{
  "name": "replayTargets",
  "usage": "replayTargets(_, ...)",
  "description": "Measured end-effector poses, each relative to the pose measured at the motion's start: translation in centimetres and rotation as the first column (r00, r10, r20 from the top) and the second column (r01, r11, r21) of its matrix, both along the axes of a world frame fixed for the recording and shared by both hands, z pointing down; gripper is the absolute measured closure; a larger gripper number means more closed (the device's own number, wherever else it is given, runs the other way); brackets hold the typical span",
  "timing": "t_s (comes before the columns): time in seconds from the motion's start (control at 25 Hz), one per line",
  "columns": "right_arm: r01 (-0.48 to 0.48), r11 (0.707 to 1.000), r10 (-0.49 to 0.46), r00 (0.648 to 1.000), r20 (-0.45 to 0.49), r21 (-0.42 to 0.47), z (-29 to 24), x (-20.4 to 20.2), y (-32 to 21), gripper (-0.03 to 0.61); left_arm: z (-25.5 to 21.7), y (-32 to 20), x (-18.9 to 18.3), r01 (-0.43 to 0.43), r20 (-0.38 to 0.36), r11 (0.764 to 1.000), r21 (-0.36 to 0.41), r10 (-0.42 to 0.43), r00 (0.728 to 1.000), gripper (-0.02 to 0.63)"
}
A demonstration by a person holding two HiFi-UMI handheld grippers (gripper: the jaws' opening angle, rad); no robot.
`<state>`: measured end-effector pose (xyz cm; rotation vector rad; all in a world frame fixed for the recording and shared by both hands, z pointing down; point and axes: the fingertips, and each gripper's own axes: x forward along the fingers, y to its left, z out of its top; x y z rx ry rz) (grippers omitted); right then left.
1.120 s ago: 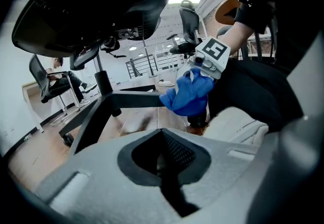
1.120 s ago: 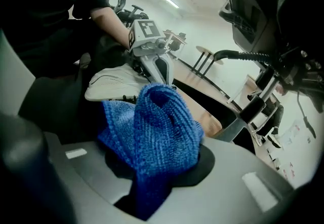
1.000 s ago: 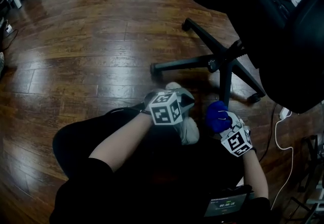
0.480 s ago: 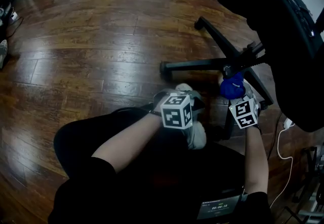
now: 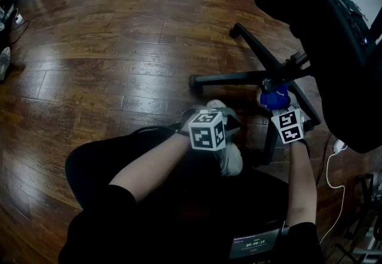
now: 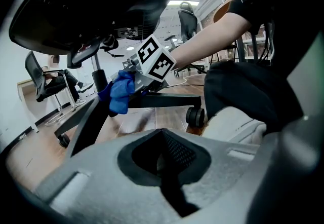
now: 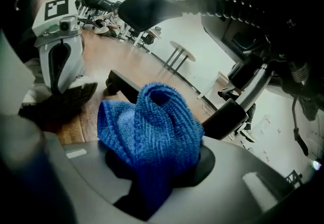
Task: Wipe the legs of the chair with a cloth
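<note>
The black office chair (image 5: 334,36) is cut off by the head view's top and right edges. The jaw tips of the right gripper (image 7: 152,187) are buried under the bunched blue knitted cloth (image 7: 152,126). The figures on the small dark screen (image 5: 256,243) are too small to be read.

Ribbed cloth (image 7: 152,126), glossy wood floor (image 5: 107,48)

Glossy dark plank floor (image 5: 89,48), white wall (image 7: 223,35) behind.

The cloth (image 7: 152,126) is blue and ribbed, the chair legs (image 5: 227,77) black, the floor (image 5: 119,30) brown wood-grain.
</note>
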<state>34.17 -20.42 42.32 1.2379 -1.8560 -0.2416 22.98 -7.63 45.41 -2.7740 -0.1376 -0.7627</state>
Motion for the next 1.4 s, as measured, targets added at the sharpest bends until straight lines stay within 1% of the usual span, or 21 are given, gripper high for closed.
replayTargets(0.24, 0.083, 0.996, -0.081, 0.996, 0.034, -0.043, 1.6, -1.6, 5.7, 0.474, 0.2, 0.0, -0.1, 0.015, -0.008, 1.000, 0.018, -0.015, 1.000, 0.612)
replayTargets(0.48, 0.179, 0.977, -0.174, 0.983, 0.053, -0.119, 3.8, -3.6, 12.9, 0.474, 0.3, -0.1, -0.2, 0.038, -0.013, 0.999, 0.033, -0.037, 0.999, 0.612)
replayTargets(0.64, 0.218, 0.963, -0.216, 0.976, 0.029, -0.157, 4.5, -4.7, 16.7, 0.473, 0.3, 0.0, -0.2, 0.043, -0.013, 0.998, 0.037, -0.043, 0.999, 0.612)
replayTargets(0.76, 0.243, 0.955, -0.247, 0.969, -0.005, -0.171, 4.9, -5.1, 18.1, 0.472, 0.2, -0.1, -0.2, 0.043, -0.012, 0.998, 0.038, -0.043, 0.999, 0.612)
replayTargets(0.84, 0.246, 0.953, -0.254, 0.967, -0.021, -0.177, 5.0, -5.0, 18.1, 0.472, 0.2, -0.1, -0.2, 0.041, -0.010, 0.998, 0.036, -0.041, 0.999, 0.612)
replayTargets(1.0, 0.252, 0.951, -0.259, 0.966, -0.013, -0.182, 5.0, -4.9, 17.8, 0.468, 0.2, 0.0, 0.0, 0.031, -0.006, 0.999, 0.030, -0.031, 1.000, 0.612)
replayTargets(1.12, 0.238, 0.956, -0.246, 0.969, -0.030, -0.174, 4.8, -4.8, 16.9, 0.469, 0.2, 0.1, 0.0, 0.019, -0.002, 0.999, 0.029, -0.019, 1.000, 0.612)
replayTargets(1.24, 0.199, 0.970, -0.209, 0.976, -0.057, -0.140, 4.1, -4.0, 14.0, 0.468, 0.1, 0.1, 0.0, 0.015, 0.000, 1.000, 0.026, -0.015, 1.000, 0.612)
replayTargets(1.4, 0.134, 0.988, -0.140, 0.987, -0.075, -0.080, 2.6, -2.5, 8.5, 0.468, 0.0, 0.1, 0.1, 0.008, 0.003, 1.000, 0.018, -0.008, 1.000, 0.612)
